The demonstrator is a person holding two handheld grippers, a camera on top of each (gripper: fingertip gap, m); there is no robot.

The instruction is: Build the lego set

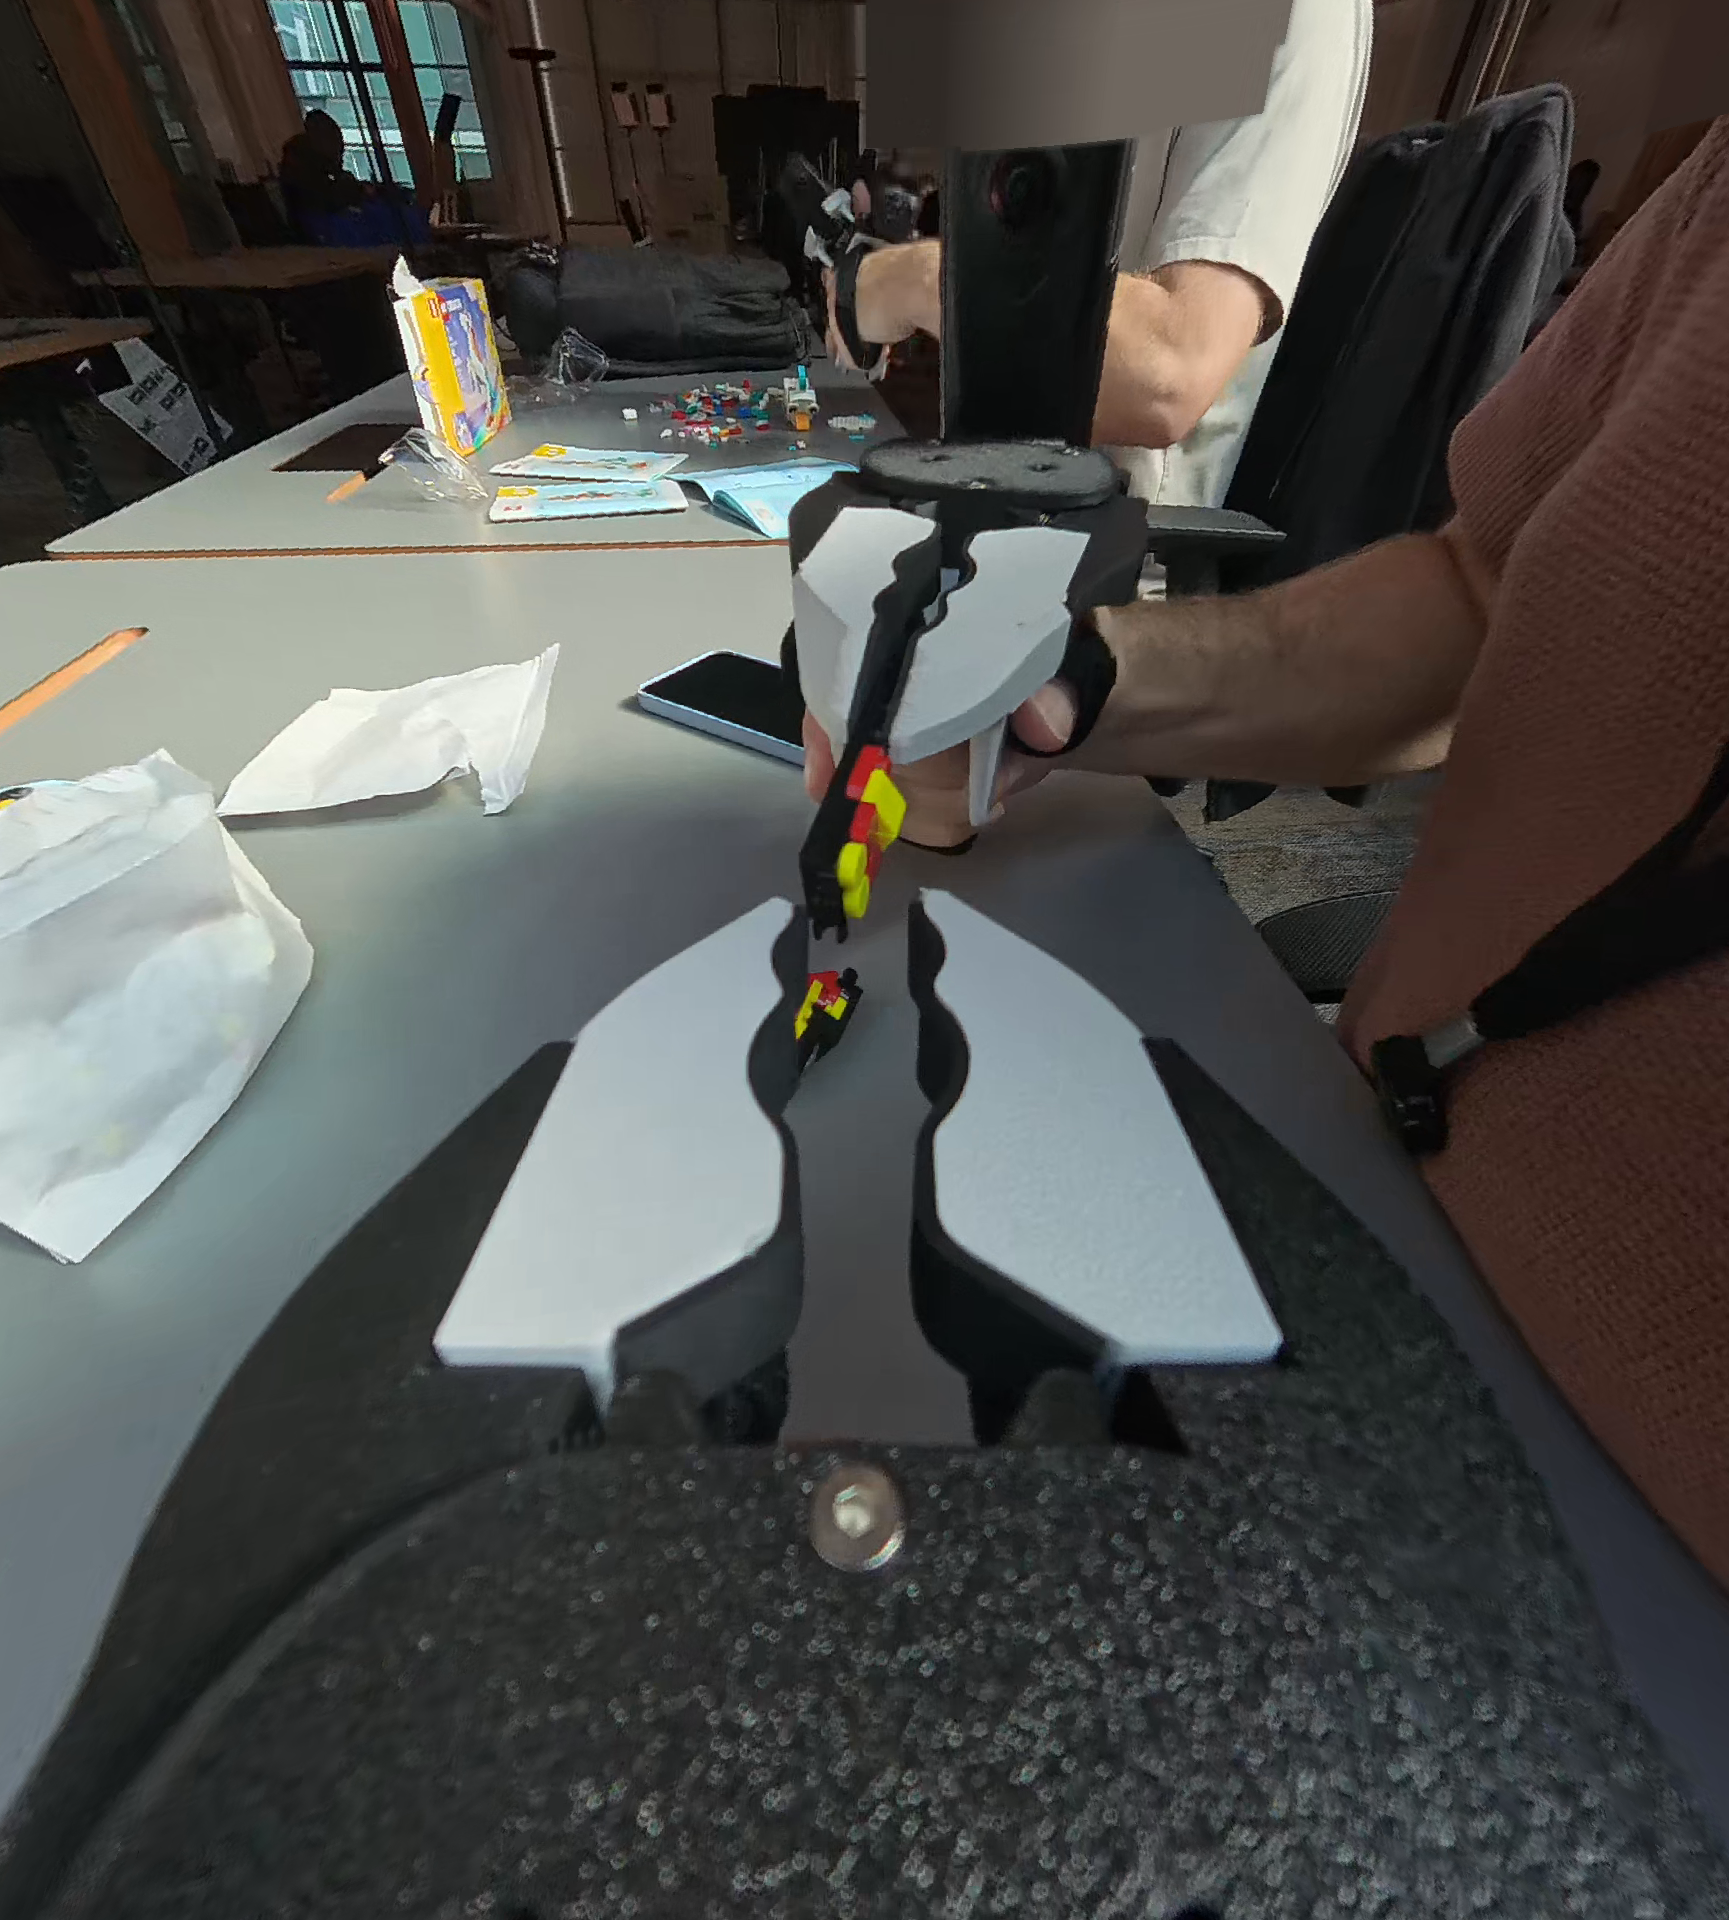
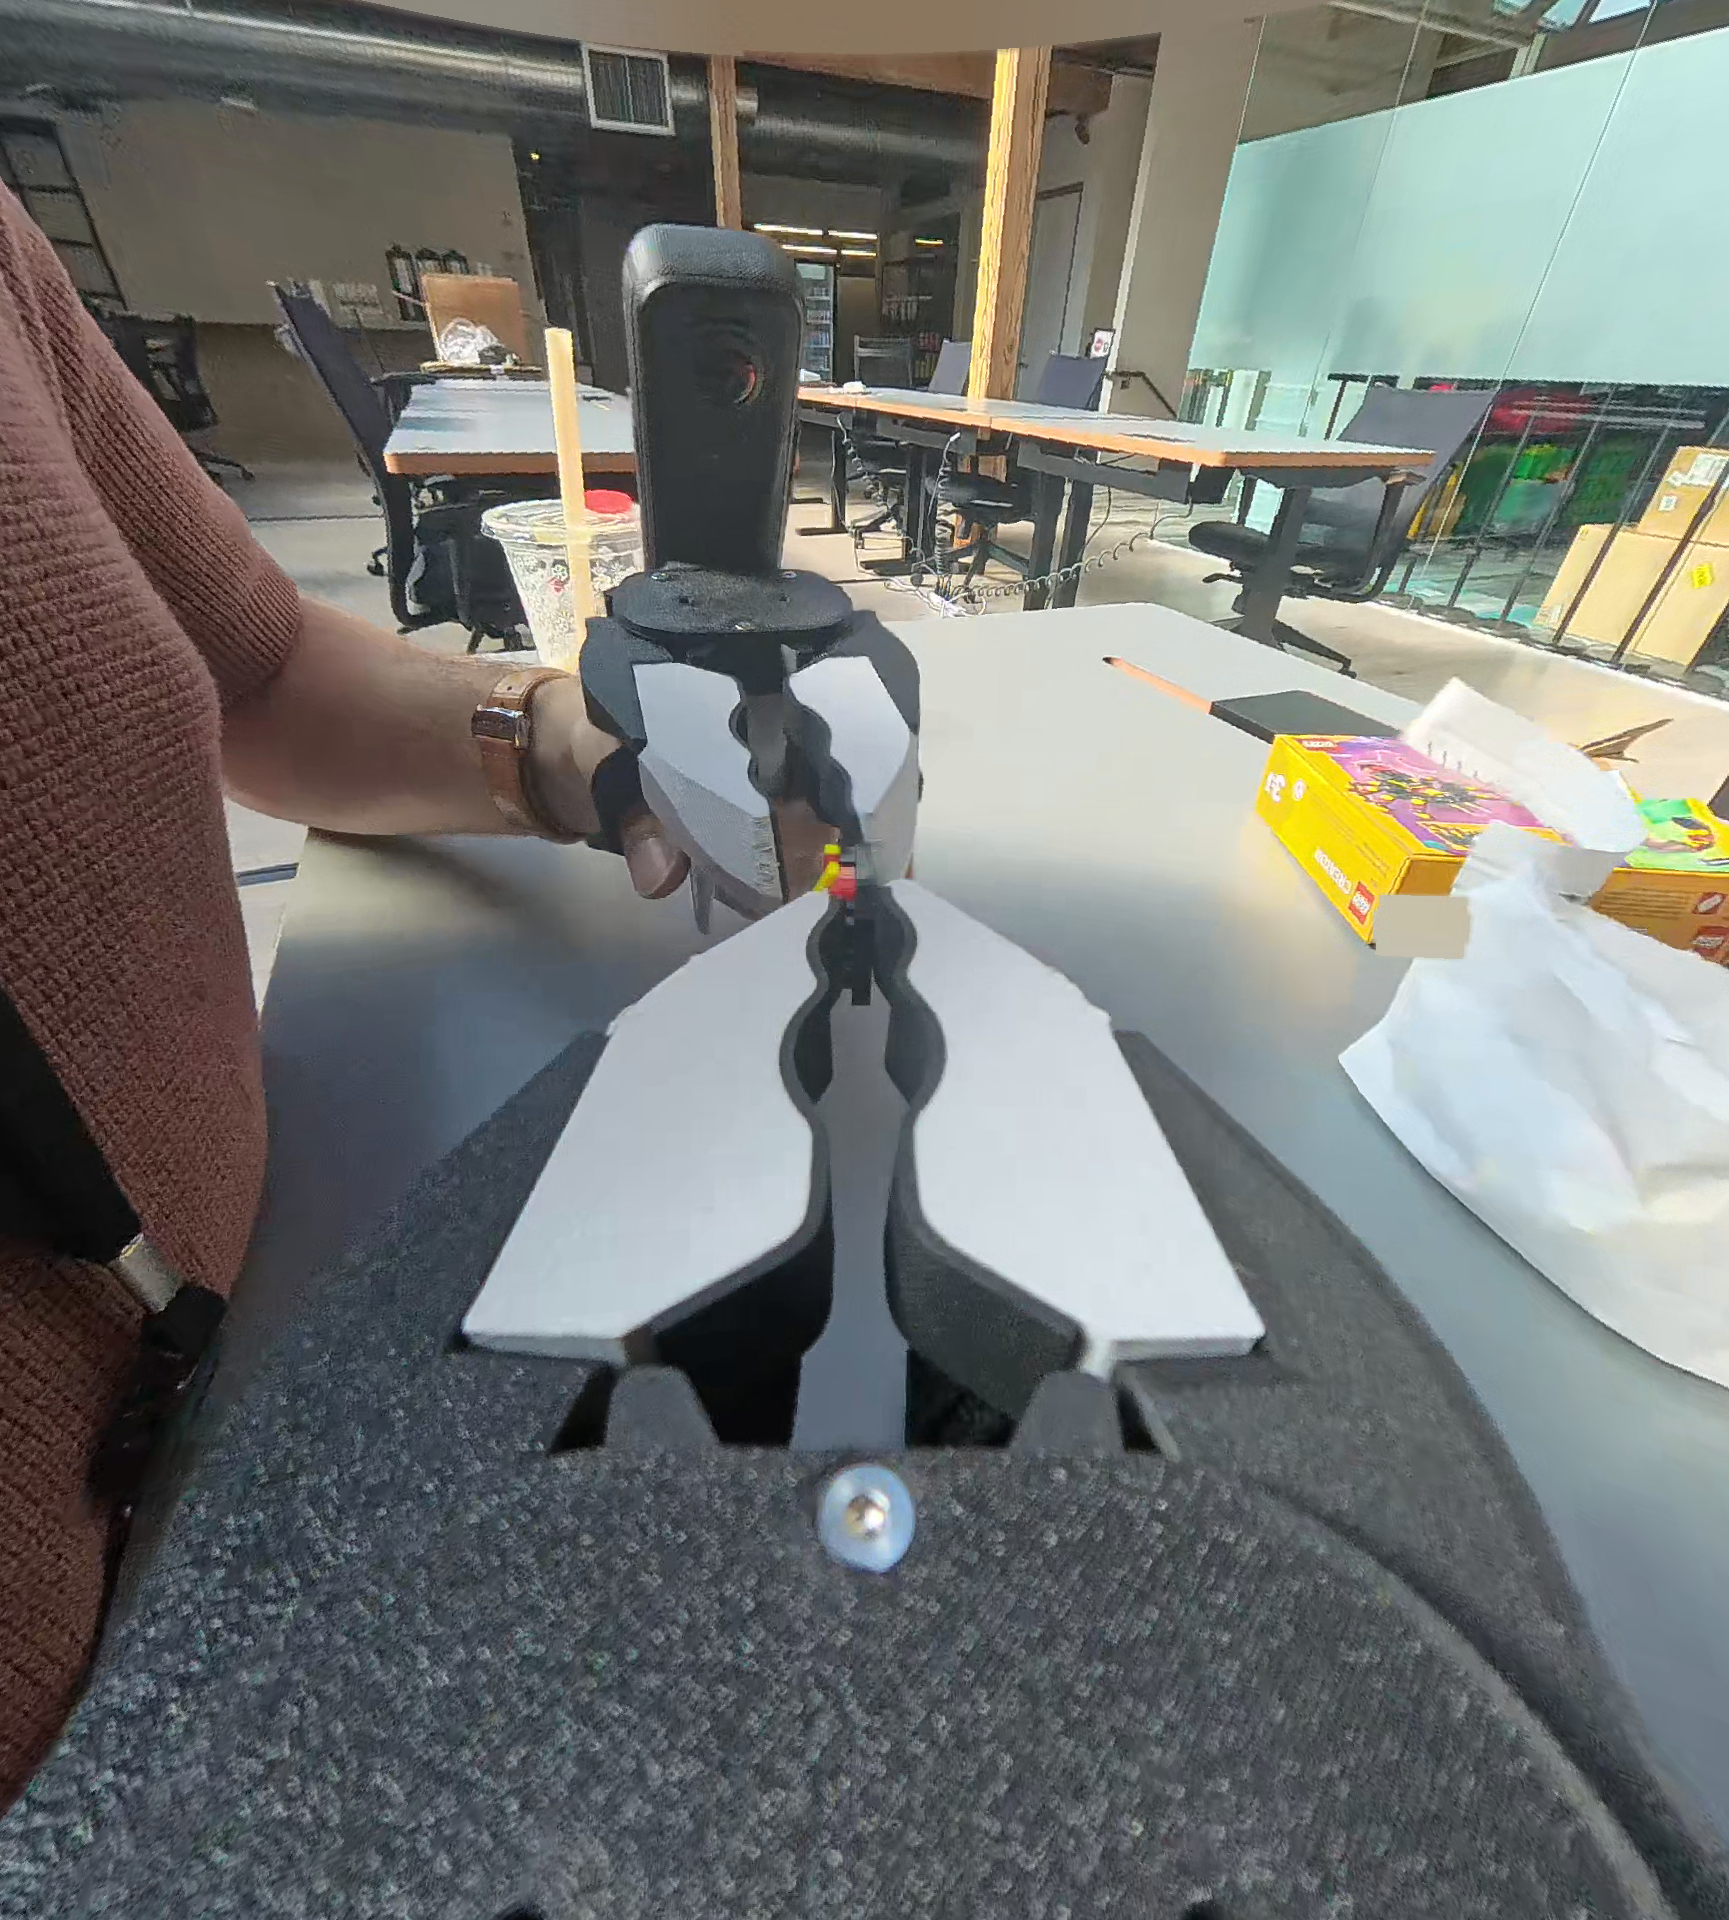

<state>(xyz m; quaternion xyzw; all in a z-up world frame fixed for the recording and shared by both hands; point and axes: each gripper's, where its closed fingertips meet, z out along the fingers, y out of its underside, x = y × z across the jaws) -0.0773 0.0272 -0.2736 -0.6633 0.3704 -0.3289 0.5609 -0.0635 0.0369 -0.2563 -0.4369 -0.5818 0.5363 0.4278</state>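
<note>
I'm clamping the long black-red-yellow lego strip [image 1: 855,836] w/ right gripper [image 1: 829,925] — left gripper [image 1: 855,914] spread, small black-red-yellow lego chunk [image 1: 824,1013] sitting btwn its fingers.

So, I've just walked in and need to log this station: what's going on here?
A person is building a lego set at a grey table, with a gripper in each hand. The right gripper is shut on a long black strip with red and yellow bricks, its tip pointing down. Just below it, a smaller black, red and yellow assembly sits unclamped between the open fingers of the left gripper. The two pieces are close but not joined.
</note>
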